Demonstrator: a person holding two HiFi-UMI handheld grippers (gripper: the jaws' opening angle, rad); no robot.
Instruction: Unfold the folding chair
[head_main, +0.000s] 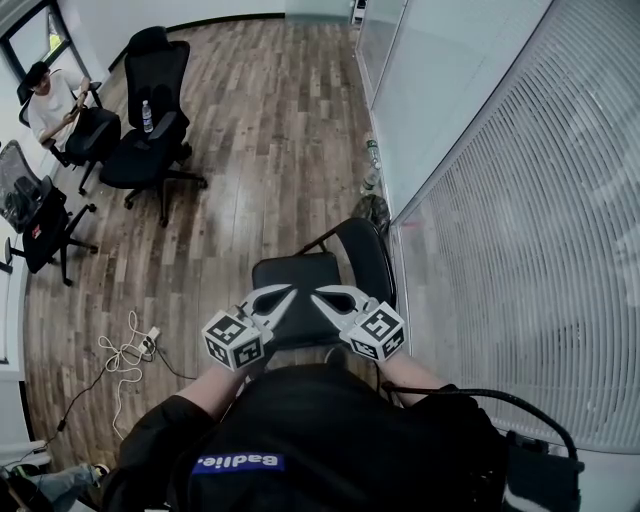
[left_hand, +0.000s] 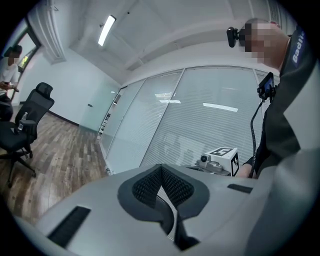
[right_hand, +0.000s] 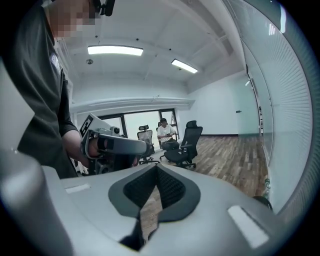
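Fingers (left_hand: 145, 189) of the left gripper (head_main: 272, 300) are pressed together on nothing, and the right gripper (head_main: 338, 299) is likewise closed and empty, the two held side by side with tips turned toward each other. Just beyond them the black folding chair (head_main: 296, 272) stands with its seat flat, its back beside the glass wall (head_main: 440, 120). Farther off, across the wooden floor (head_main: 270, 110), are black office chairs (head_main: 150, 150) and a seated person (head_main: 52, 100).
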